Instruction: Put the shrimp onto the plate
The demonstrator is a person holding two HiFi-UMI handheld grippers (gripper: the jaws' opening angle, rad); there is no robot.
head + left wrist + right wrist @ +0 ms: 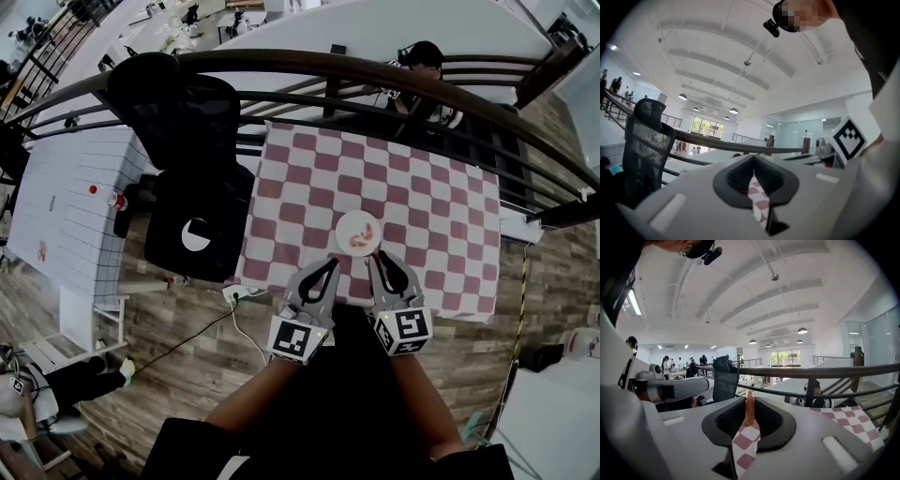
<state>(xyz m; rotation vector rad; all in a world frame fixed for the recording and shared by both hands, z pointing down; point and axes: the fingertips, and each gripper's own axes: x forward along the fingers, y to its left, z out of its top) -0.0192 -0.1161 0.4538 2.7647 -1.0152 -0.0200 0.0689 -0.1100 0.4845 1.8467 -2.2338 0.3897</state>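
Left tongs [328,263] sit nearly closed and empty; right tongs [375,256] pinch the shrimp [749,411] at the plate [340,228]'s near edge. We judge release comes next: open, then withdraw.

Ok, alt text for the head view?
A white plate holding a shrimp sits on a checked tablecloth. Both grippers point at it from the near edge: the right gripper reaches the plate's rim, the left gripper is short of it.

Wood-plank floor [562,277], curved dark railing [375,73], black mesh chair [178,112], white ceiling [787,268] with pendant lamps [802,330].
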